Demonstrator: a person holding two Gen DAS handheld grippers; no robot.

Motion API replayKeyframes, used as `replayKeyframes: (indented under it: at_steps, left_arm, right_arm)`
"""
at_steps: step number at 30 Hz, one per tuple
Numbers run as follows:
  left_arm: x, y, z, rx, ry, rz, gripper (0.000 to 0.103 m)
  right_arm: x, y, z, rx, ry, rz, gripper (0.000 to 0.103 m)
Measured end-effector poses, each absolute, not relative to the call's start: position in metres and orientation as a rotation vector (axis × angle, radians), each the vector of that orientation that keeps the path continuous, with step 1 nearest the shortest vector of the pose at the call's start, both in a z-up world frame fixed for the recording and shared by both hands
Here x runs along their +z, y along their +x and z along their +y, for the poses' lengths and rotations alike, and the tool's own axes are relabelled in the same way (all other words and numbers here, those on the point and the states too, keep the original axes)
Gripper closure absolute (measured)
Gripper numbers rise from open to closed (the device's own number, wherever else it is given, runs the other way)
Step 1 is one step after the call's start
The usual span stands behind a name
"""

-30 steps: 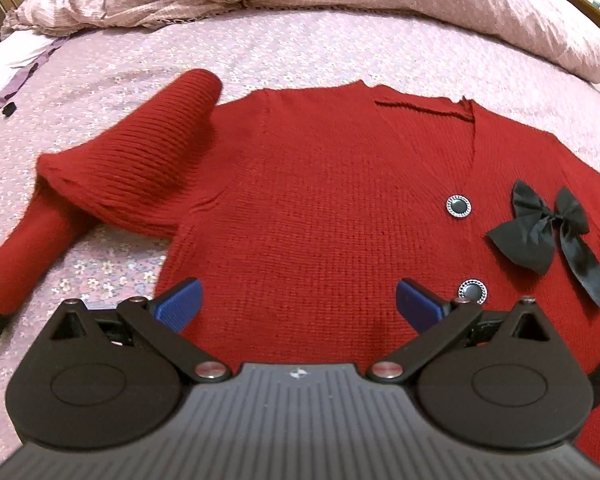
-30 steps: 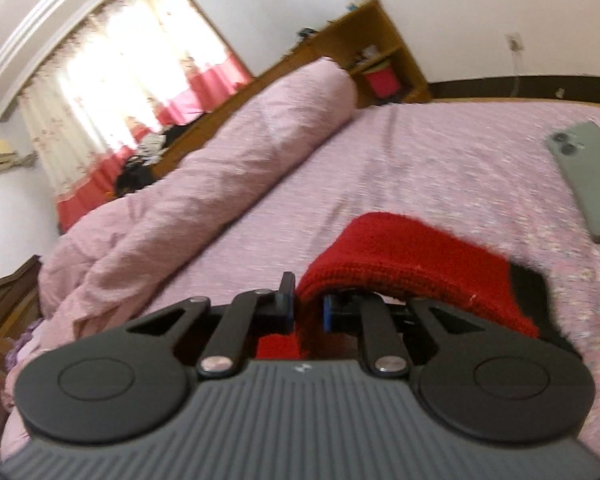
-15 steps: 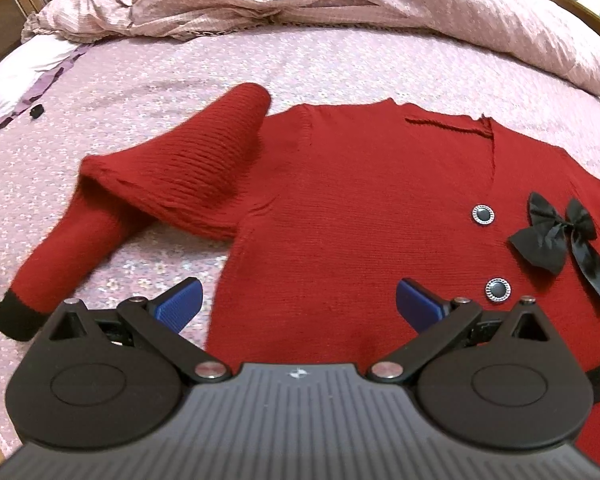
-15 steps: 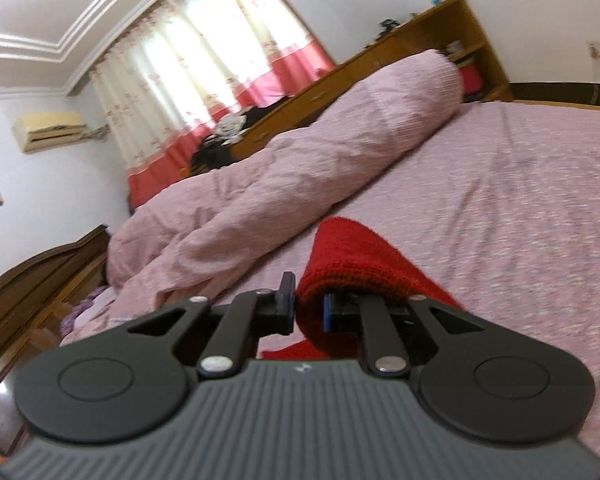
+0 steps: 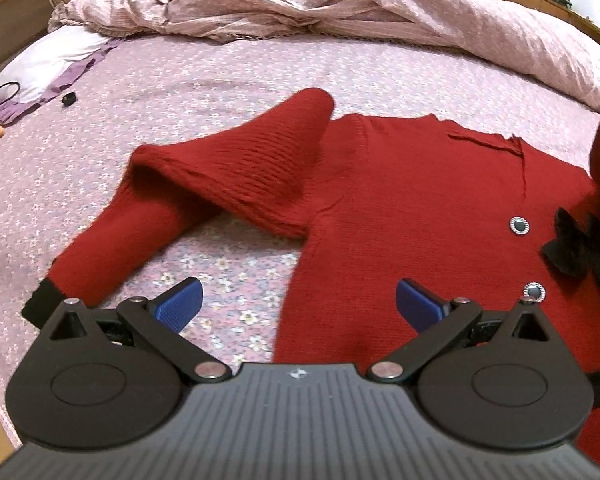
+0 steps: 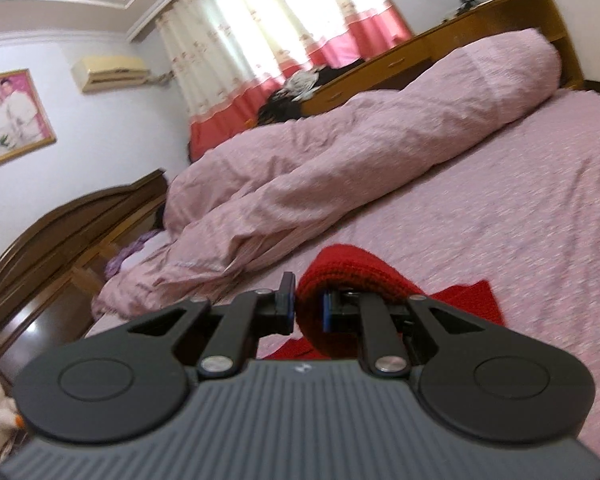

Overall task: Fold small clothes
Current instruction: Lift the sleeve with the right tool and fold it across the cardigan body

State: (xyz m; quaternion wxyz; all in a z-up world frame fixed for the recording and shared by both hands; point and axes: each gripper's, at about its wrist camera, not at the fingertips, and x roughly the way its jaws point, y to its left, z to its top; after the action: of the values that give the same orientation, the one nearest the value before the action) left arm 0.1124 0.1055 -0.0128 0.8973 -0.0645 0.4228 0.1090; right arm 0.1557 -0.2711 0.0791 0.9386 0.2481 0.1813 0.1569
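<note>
Red cardigan (image 5: 412, 216) lies front-up on the bed (image 5: 180, 92), body flat on the pink floral sheet; no containers anywhere. One sleeve (image 5: 204, 196) is bent back over itself at the elbow, black cuff (image 5: 44, 306) near the left gripper (image 5: 298, 304), whose blue jaws stand wide apart above sheet and hem, gripping nothing. Counted: two silver-rimmed buttons (image 5: 519, 225), one black bow (image 5: 580, 250), one rumpled pink duvet (image 5: 380, 8) along the far side. Right gripper (image 6: 309, 308) has its jaws pinched shut on the other sleeve (image 6: 352, 276), red knit bulging over the pads, lifted off the bed. Left wrist view alone shows the buttons, bow, neckline, a white pillow (image 5: 56, 64) and a small black item on the sheet; the lifted sleeve is only a red strip at its right edge. Right wrist view alone shows curtains (image 6: 268, 28), framed photo (image 6: 14, 114), air conditioner (image 6: 112, 72), wooden headboard (image 6: 72, 220).
</note>
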Motion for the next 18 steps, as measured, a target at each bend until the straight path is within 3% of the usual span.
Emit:
replayKeyframes:
  at_steps: [18]
  left_arm:
    - [-0.024,0.106,0.125,0.245,-0.164,0.88,0.0]
  right_arm:
    - [-0.006,0.172,-0.158,0.391,0.373,0.612,0.085]
